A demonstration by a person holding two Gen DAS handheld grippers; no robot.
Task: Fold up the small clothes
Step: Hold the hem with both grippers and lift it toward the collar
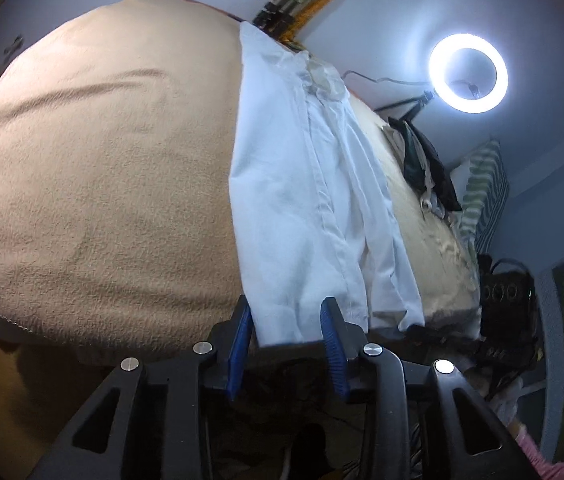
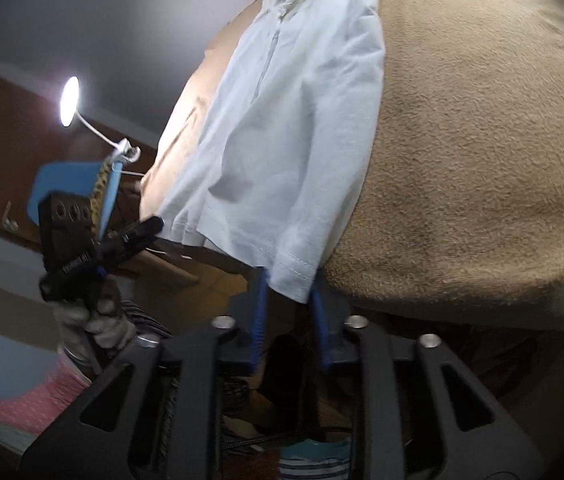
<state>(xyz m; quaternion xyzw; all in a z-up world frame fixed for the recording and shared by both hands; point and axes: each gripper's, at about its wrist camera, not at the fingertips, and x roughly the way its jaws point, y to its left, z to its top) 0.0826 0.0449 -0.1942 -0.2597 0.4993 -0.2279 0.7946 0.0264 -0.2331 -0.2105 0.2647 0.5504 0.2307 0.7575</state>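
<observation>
No legible text — none anywhere.

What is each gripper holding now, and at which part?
Left gripper: open around the white shirt hem, gripping nothing. Right gripper: pinching the hem's corner.

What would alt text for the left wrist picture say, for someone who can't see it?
A white garment lies lengthwise on a tan blanket, its near hem between the blue pads of the left tongs, which stand apart around it. A lit ring light glows at upper right above a dark clothes pile.
</observation>
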